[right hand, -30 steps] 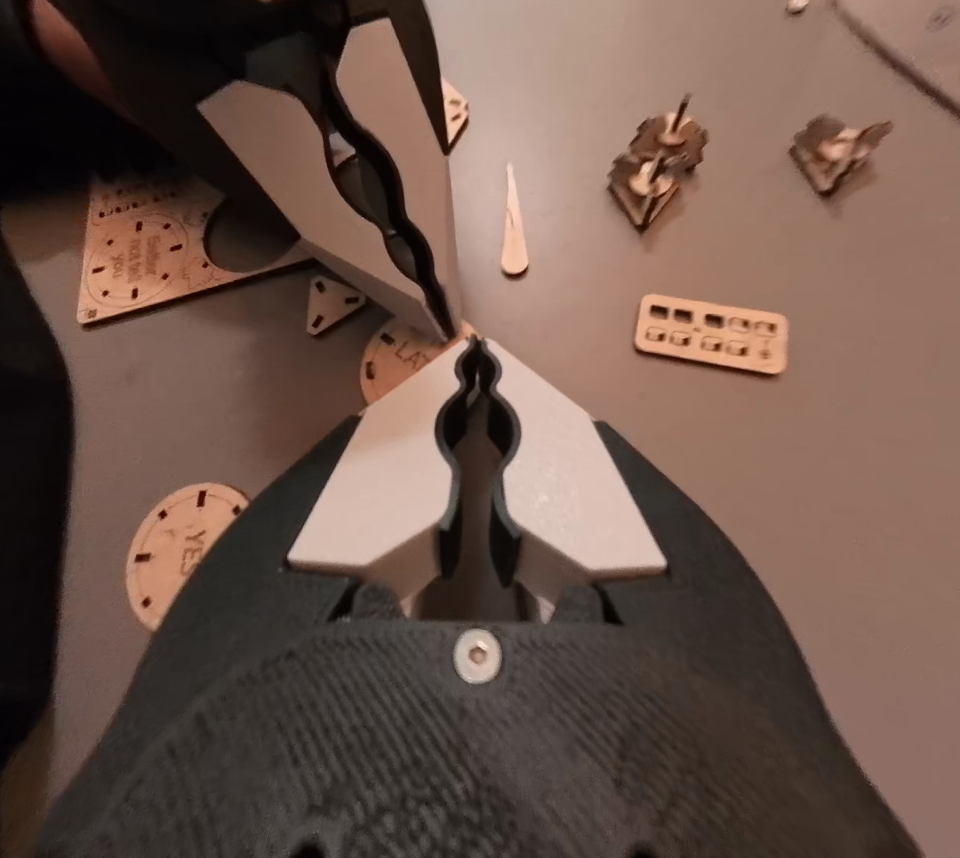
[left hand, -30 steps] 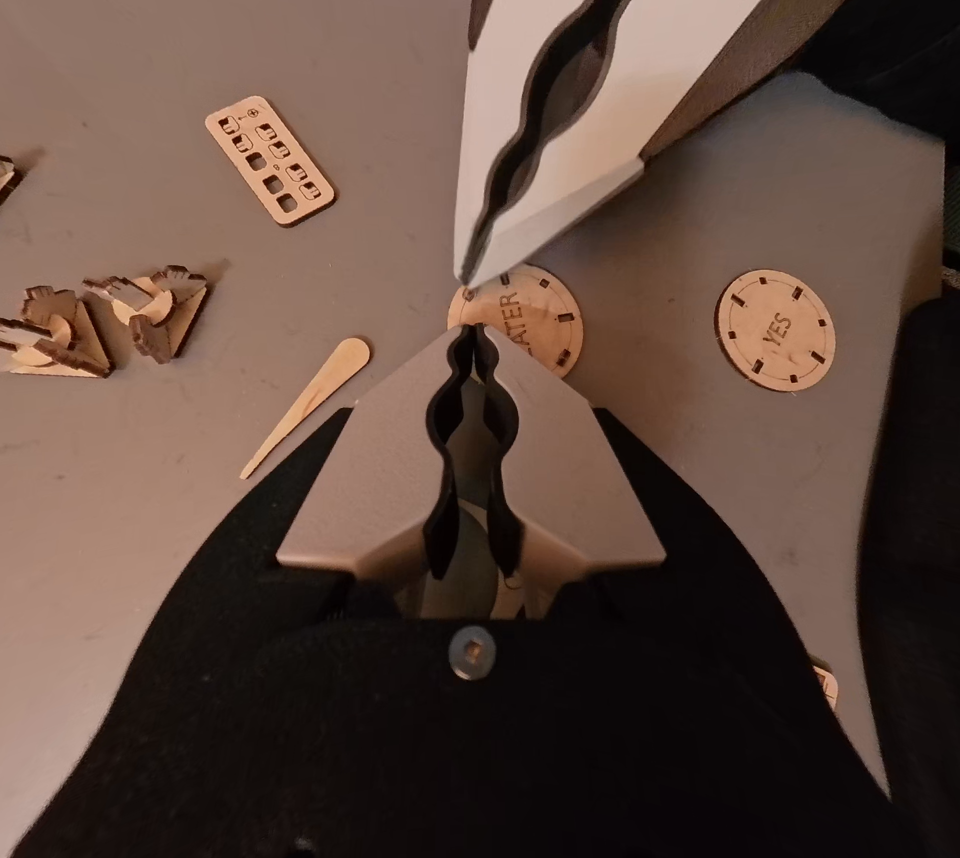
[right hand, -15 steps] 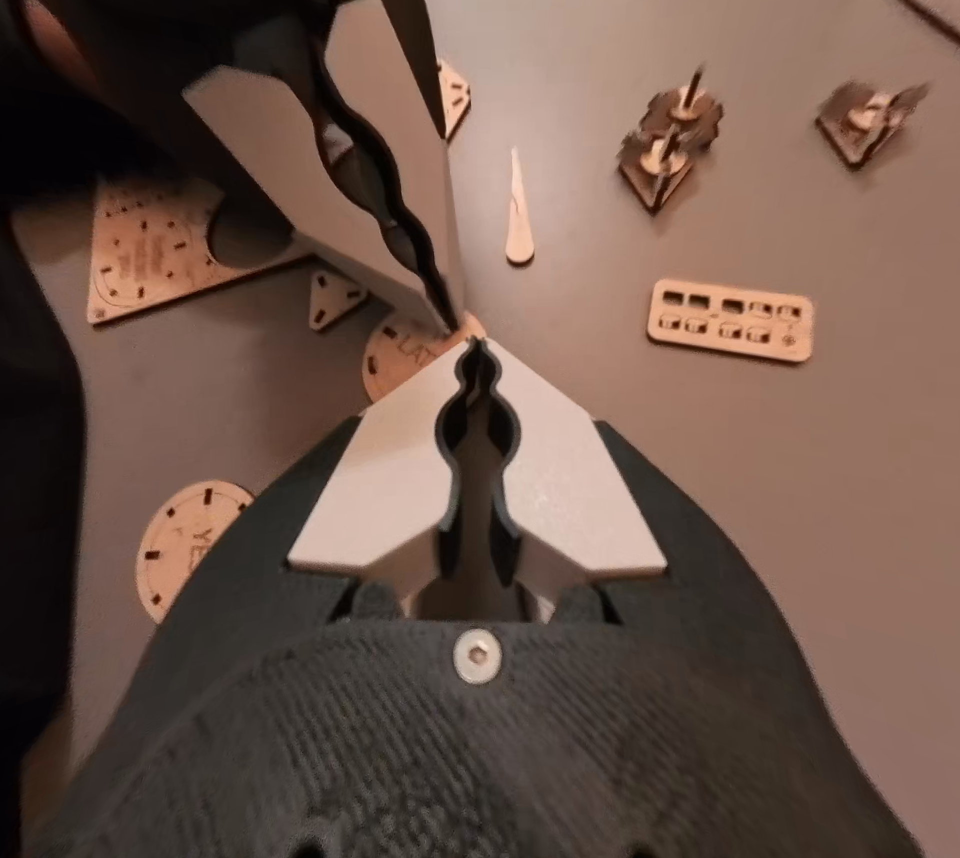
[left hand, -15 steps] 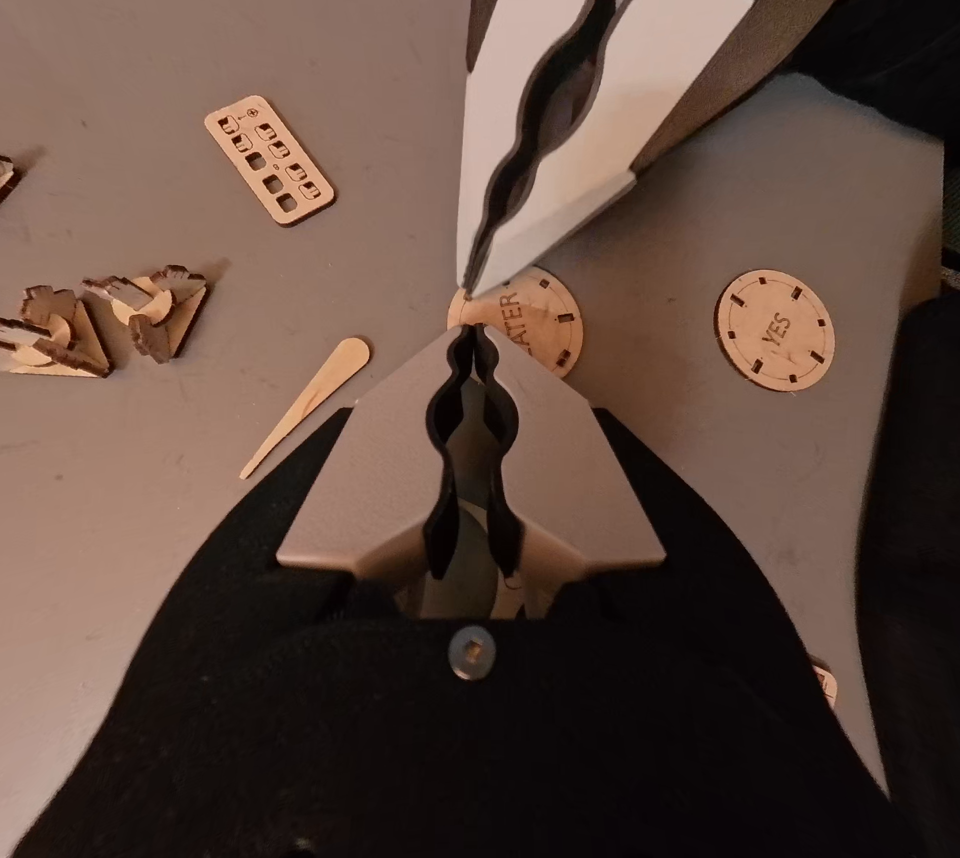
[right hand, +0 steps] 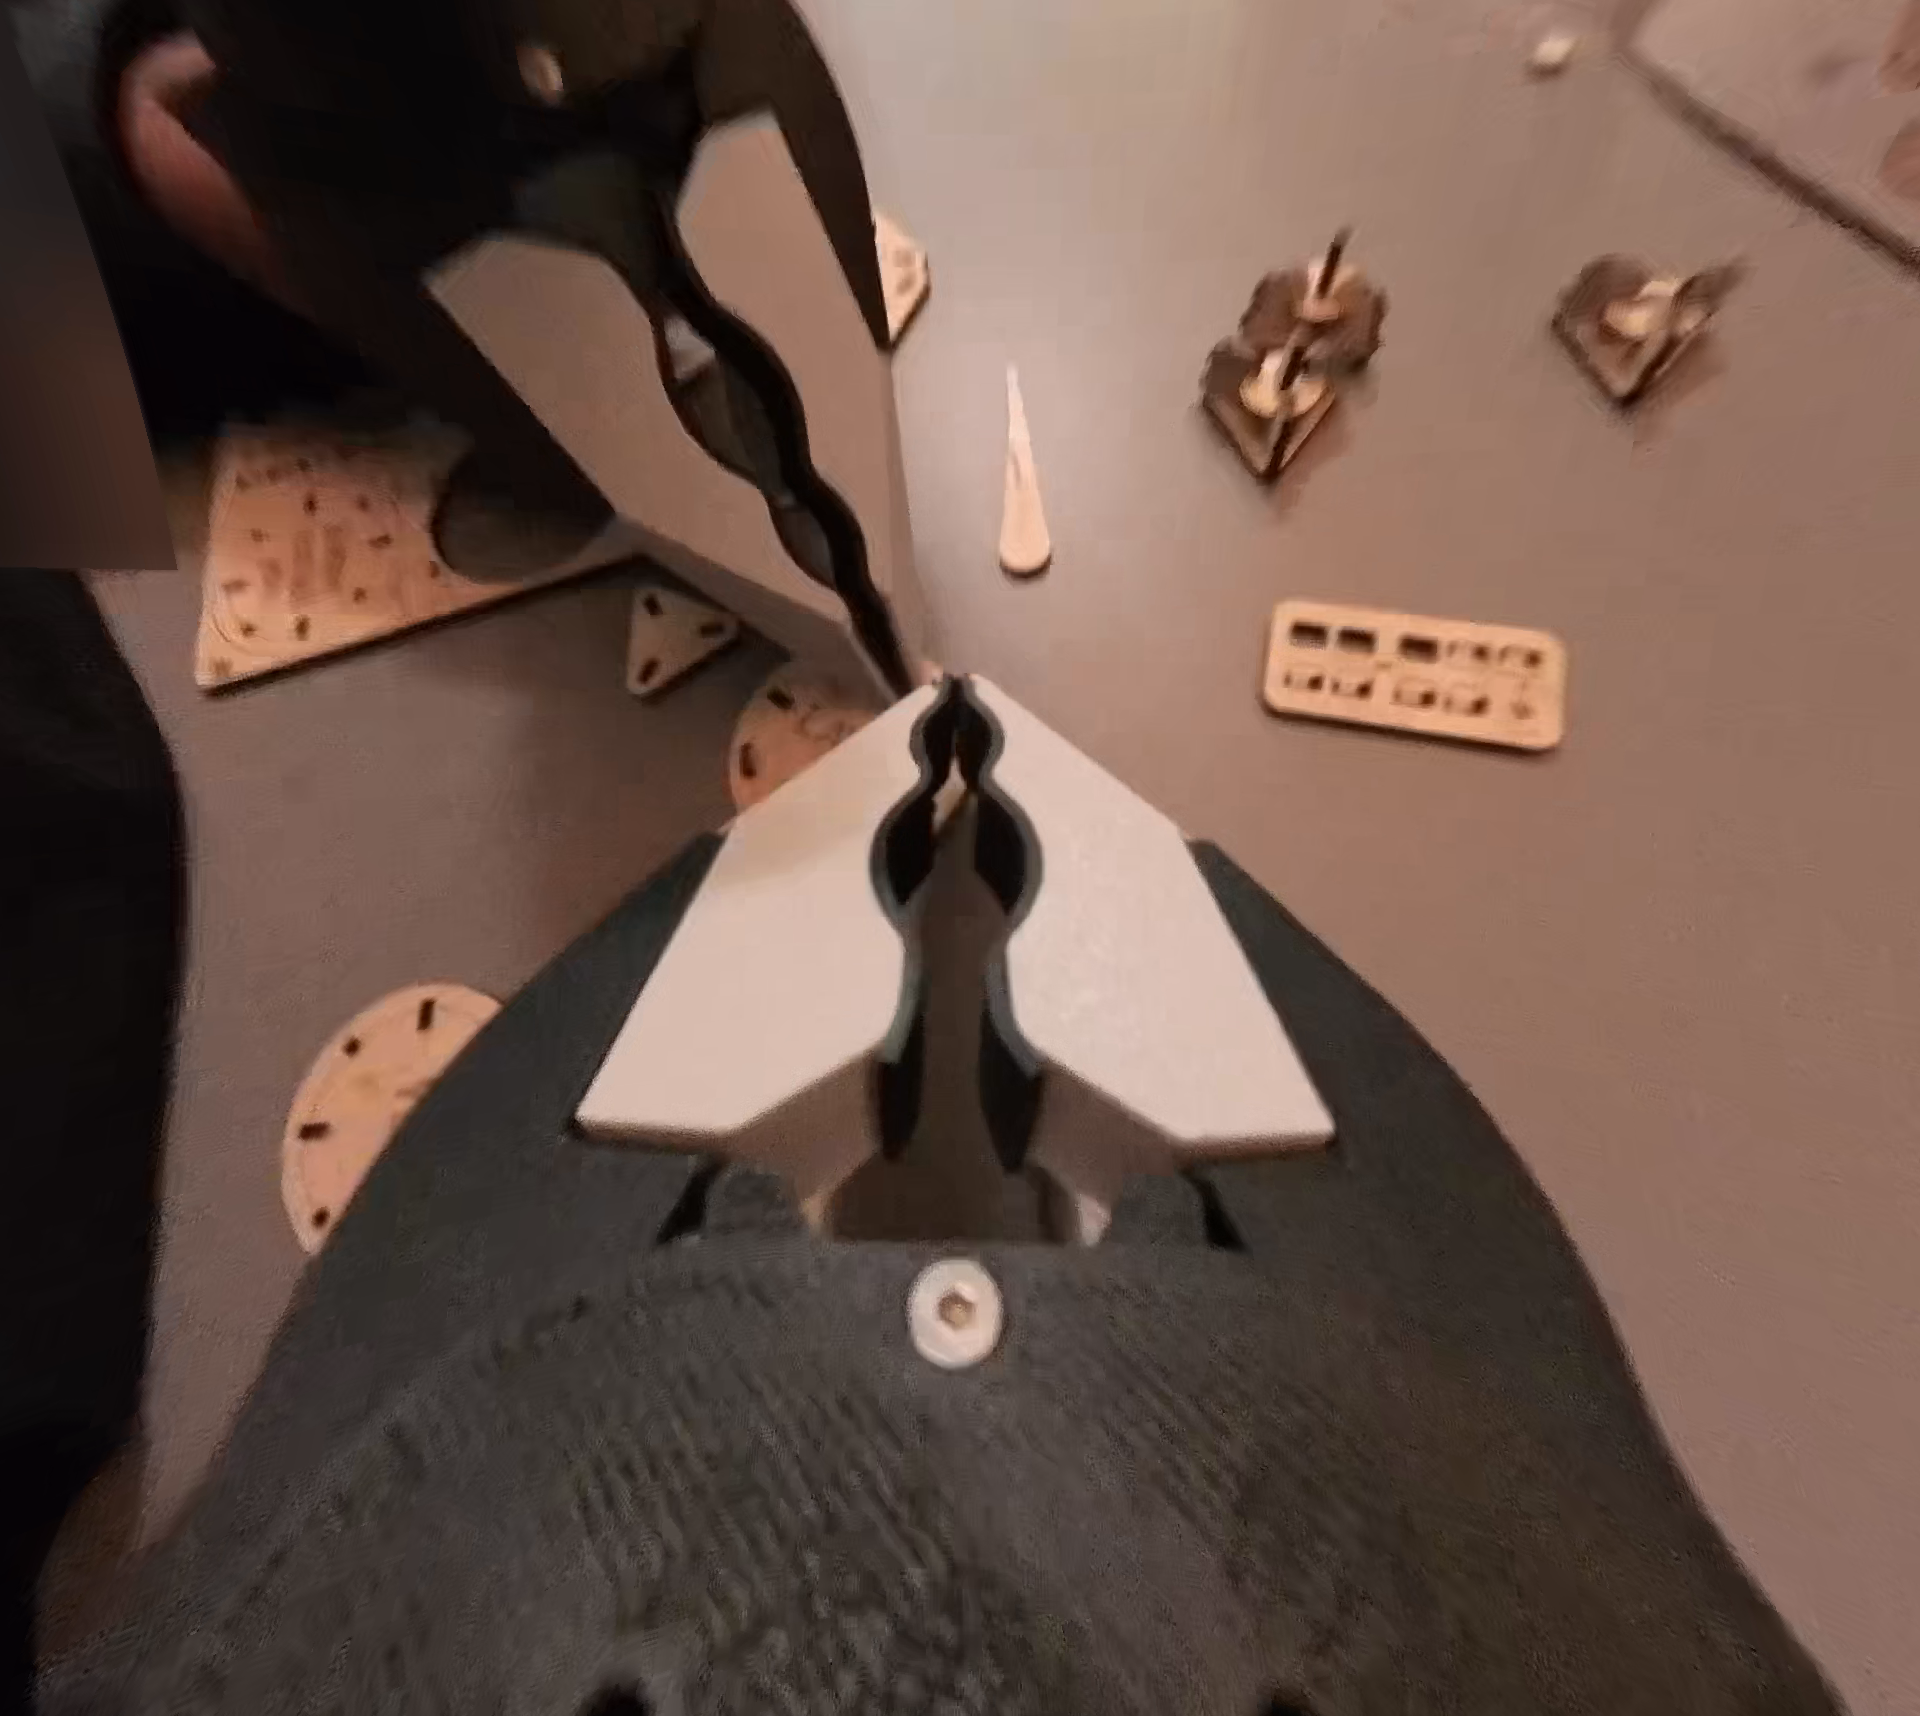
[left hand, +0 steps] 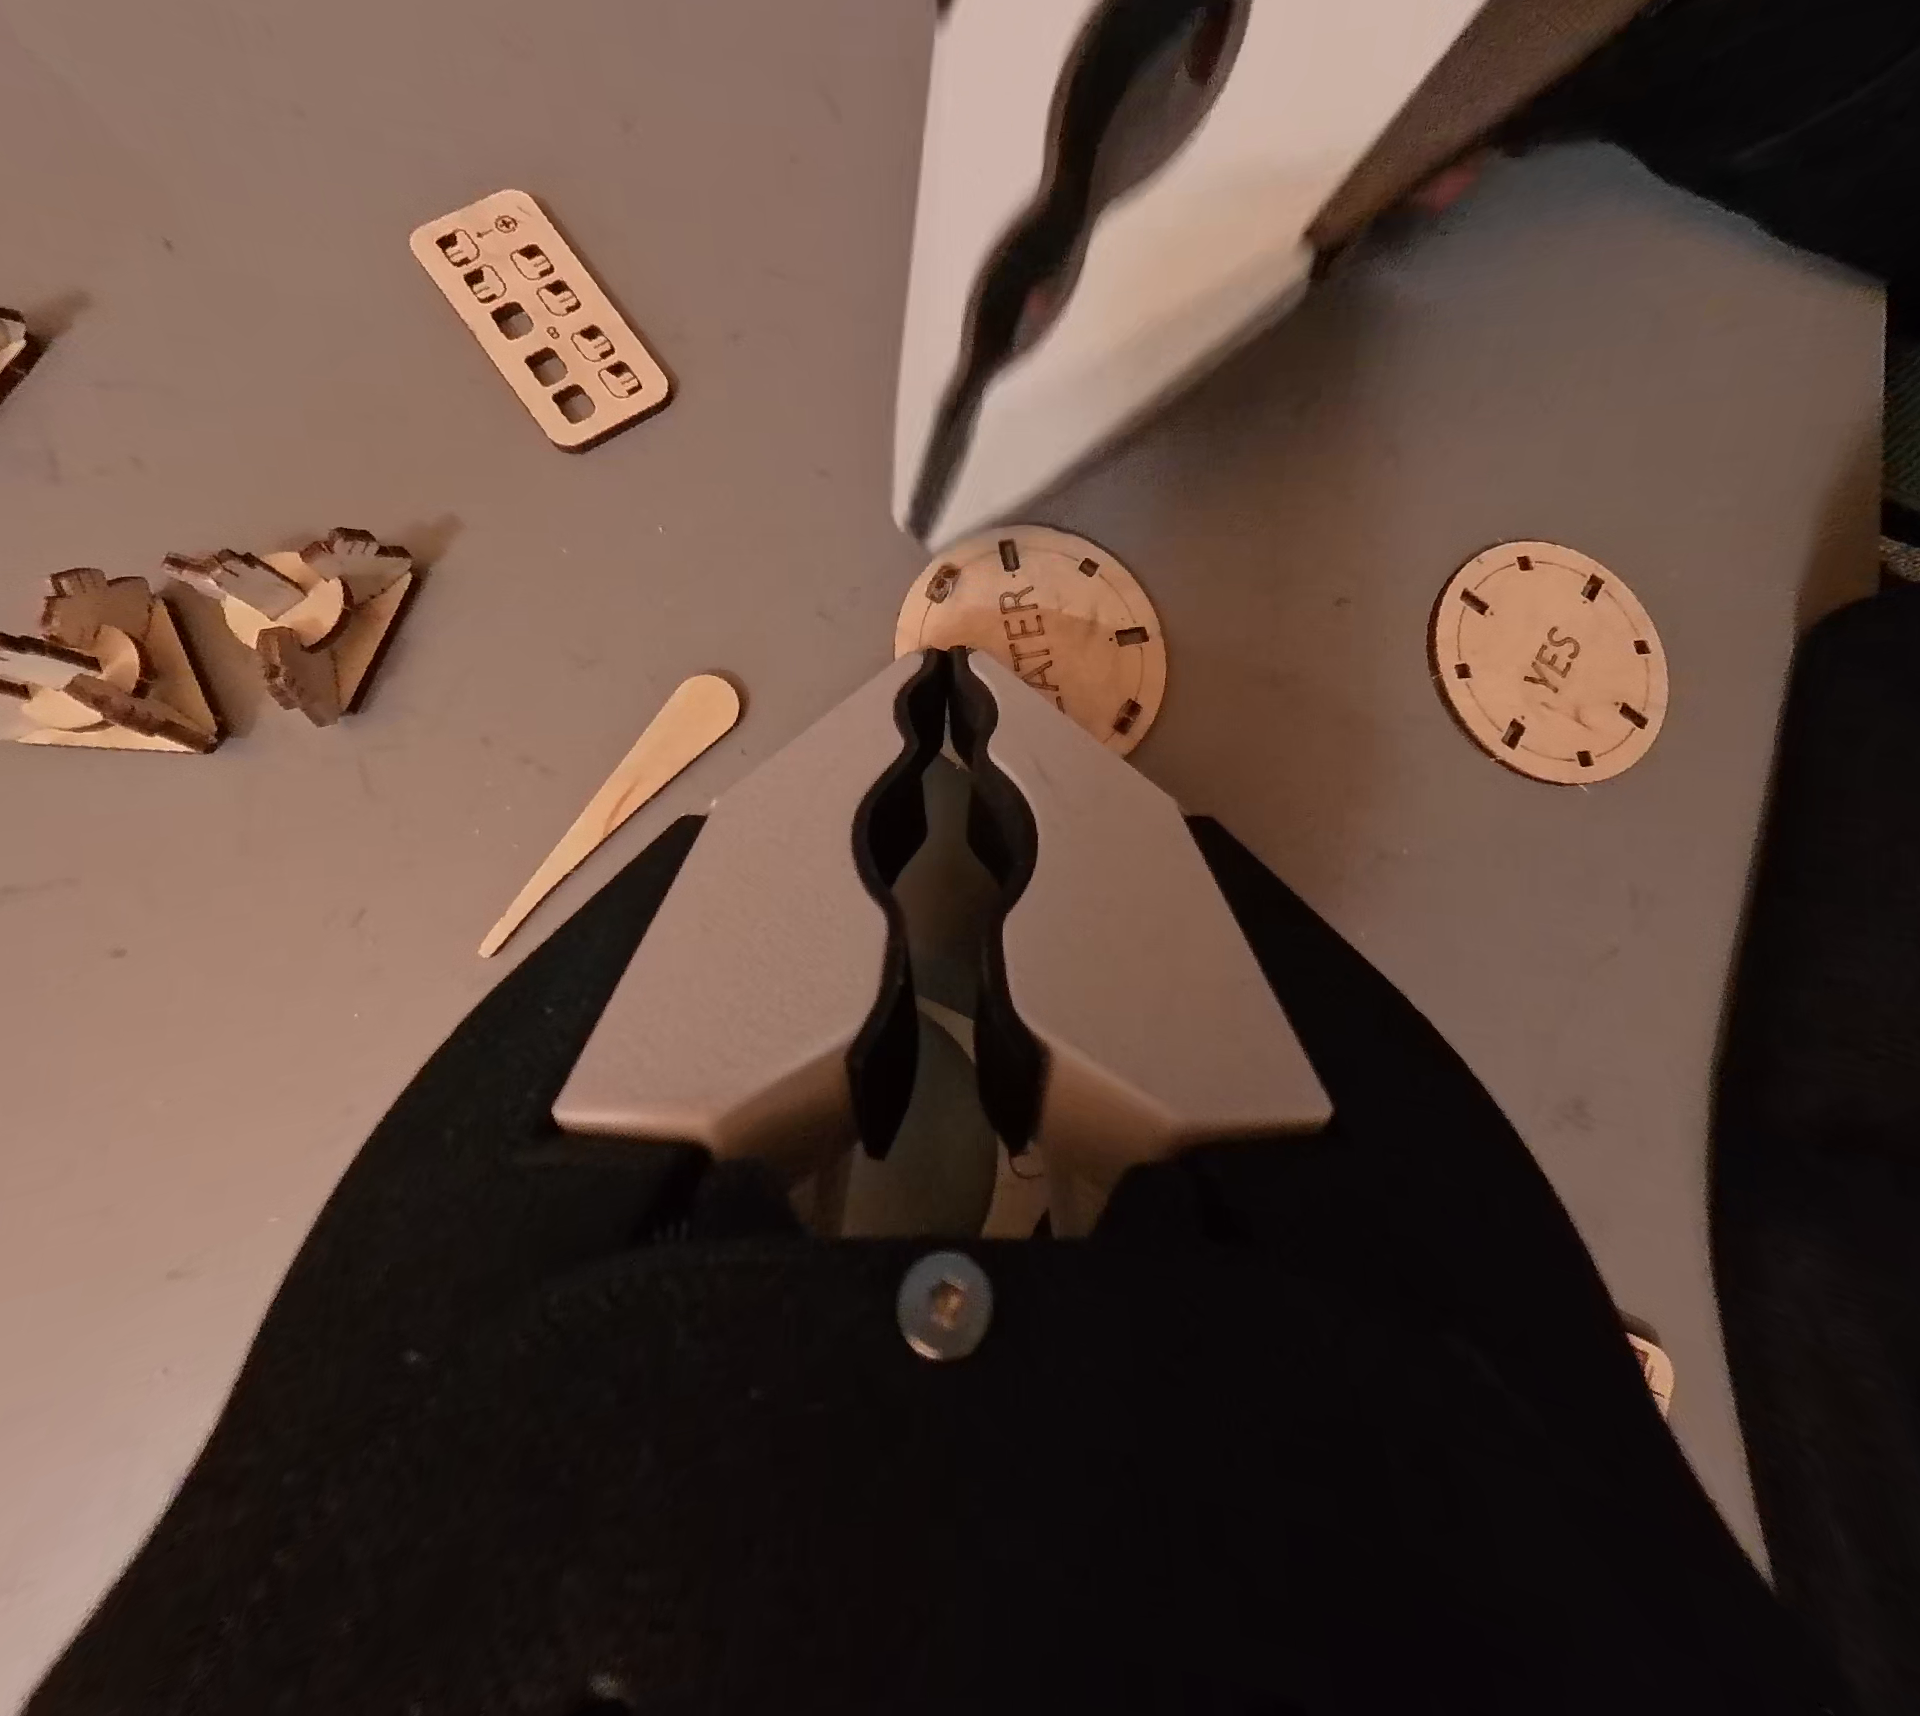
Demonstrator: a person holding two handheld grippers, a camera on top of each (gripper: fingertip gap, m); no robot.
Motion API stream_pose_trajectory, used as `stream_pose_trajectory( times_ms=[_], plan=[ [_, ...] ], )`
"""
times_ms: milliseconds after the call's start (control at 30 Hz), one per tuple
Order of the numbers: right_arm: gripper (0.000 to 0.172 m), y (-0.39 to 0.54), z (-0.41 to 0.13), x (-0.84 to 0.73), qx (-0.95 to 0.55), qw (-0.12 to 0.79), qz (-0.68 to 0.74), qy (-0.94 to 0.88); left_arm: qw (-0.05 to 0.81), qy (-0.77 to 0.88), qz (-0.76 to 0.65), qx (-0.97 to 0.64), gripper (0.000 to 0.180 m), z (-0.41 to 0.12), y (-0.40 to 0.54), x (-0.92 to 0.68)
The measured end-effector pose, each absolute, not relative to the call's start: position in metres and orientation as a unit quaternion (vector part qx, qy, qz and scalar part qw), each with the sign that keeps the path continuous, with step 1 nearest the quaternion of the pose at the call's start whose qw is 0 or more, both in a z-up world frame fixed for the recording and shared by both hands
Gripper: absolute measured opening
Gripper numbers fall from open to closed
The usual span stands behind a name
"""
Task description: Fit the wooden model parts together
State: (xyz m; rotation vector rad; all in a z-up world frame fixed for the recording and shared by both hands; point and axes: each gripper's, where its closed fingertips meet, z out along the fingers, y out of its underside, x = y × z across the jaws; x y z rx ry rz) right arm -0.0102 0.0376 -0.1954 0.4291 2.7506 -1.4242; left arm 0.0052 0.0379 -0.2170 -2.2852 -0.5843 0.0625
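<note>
Wooden disc (left hand: 1039, 638) flat under both grippers' closed, empty jaws; tips nearly meeting.

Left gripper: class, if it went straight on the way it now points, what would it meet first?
Probably the wooden disc lying flat on the table: the shut left gripper has its tips right at the disc's near edge. Past that disc hangs the right gripper, though depth is unclear.
</note>
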Motion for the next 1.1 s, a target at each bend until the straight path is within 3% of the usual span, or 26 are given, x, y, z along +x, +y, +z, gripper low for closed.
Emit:
stream_pose_trajectory(
  times_ms=[33,200,300,467,567,767,867,1033,1100],
  plan=[
    [0.0,0.039,-0.21,-0.006,0.13,0.013,-0.424,0.896,0.381,-0.229,0.025,-0.895,0.001,-0.217,0.038,0.005],
    [0.0,0.036,-0.181,-0.014,0.137,-0.011,-0.481,0.866,0.381,-0.229,0.025,-0.895,0.001,-0.217,0.038,0.005],
    [0.0,0.039,-0.21,-0.006,0.127,0.008,-0.421,0.898,0.381,-0.229,0.024,-0.895,0.001,-0.217,0.038,0.005],
    [0.0,0.038,-0.184,-0.016,0.141,-0.012,-0.475,0.869,0.381,-0.229,0.024,-0.895,0.001,-0.217,0.038,0.005],
    [0.0,0.038,-0.209,-0.007,0.133,0.012,-0.427,0.894,0.381,-0.229,0.024,-0.895,0.001,-0.217,0.038,0.005],
    [0.0,0.036,-0.182,-0.014,0.14,-0.002,-0.485,0.863,0.381,-0.229,0.025,-0.895,0.001,-0.217,0.038,0.005],
    [0.0,0.038,-0.208,-0.007,0.139,0.02,-0.431,0.891,0.381,-0.229,0.024,-0.895,0.001,-0.217,0.038,0.005],
    [0.0,0.037,-0.185,-0.014,0.139,-0.004,-0.475,0.869,0.381,-0.229,0.025,-0.896,0.001,-0.217,0.038,0.005],
    [0.0,0.04,-0.204,-0.01,0.136,0.005,-0.433,0.891,0.381,-0.229,0.025,-0.895,0.001,-0.217,0.038,0.005]
  ],
)
